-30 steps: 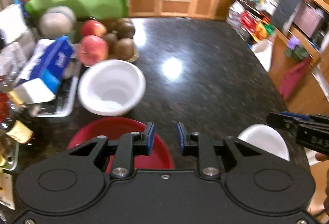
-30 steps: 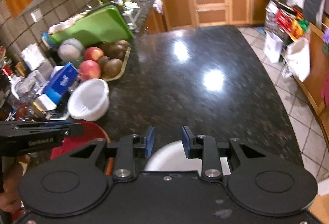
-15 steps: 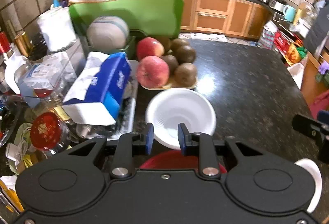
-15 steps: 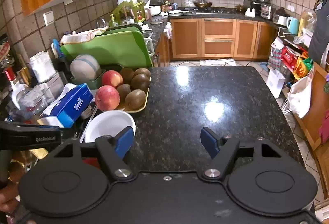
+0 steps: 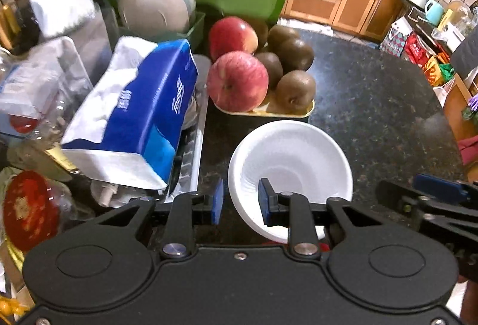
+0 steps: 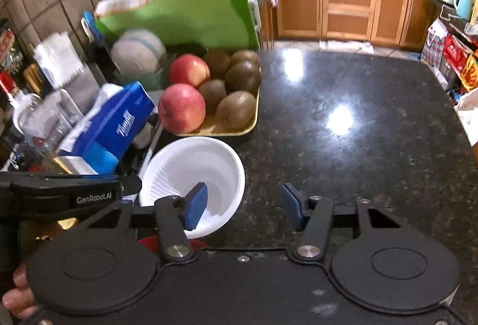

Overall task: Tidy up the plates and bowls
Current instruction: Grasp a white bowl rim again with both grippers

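Your left gripper (image 5: 240, 201) parted around the round white foam bowl's (image 5: 294, 155) near rim, not clamping, your right gripper (image 6: 243, 205) released, jaws just narrowing, nothing between, dark speckled stone surface (image 6: 358, 128).

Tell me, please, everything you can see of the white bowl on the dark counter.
The white bowl is round, with a ribbed inner wall and a smooth flat bottom; it looks like thin foam or plastic. It is empty and stands upright on the speckled counter, just in front of the fruit tray, apart from it. Its near rim overlaps something red beneath. The left gripper straddles its left rim, fingers not visibly pressing.
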The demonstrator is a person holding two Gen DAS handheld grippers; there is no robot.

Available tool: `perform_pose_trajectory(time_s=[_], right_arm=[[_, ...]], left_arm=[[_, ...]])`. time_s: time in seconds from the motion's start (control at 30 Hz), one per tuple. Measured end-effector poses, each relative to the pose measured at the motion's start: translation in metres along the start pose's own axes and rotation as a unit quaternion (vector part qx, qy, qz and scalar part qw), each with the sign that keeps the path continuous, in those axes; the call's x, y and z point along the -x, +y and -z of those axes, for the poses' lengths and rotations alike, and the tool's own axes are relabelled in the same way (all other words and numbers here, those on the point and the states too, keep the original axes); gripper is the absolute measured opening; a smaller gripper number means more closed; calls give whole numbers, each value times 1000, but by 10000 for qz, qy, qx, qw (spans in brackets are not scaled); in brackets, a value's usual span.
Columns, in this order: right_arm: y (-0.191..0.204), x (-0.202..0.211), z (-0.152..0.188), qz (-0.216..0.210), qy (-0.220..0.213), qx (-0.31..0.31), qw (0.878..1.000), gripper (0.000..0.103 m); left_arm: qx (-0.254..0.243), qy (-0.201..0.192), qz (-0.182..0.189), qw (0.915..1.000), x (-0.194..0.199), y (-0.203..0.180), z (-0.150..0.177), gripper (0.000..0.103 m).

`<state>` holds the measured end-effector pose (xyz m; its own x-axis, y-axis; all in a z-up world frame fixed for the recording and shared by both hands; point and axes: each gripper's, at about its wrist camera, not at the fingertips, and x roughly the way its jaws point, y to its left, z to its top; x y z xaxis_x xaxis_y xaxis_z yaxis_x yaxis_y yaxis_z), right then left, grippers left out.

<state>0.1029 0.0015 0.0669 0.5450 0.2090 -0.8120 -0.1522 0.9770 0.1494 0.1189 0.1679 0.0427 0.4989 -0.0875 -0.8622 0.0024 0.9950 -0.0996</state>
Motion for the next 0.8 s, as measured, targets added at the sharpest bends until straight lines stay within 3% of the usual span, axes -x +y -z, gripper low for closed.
perform_pose_trajectory(time_s=[0.53,0.73,0.8], right_arm=[[0,-77,-11,124,711,87,9974,49],[-6,-90,-9,54,881,34,9961,38],[-5,-96,-10,-1,948,45,9955,29]], left_arm=[[-4,422,121,9990,-37,8,-7,36],[-35,546,173,9983,-45,8,-7,36],[-31,574,171,9982,-48,8,-7,36]])
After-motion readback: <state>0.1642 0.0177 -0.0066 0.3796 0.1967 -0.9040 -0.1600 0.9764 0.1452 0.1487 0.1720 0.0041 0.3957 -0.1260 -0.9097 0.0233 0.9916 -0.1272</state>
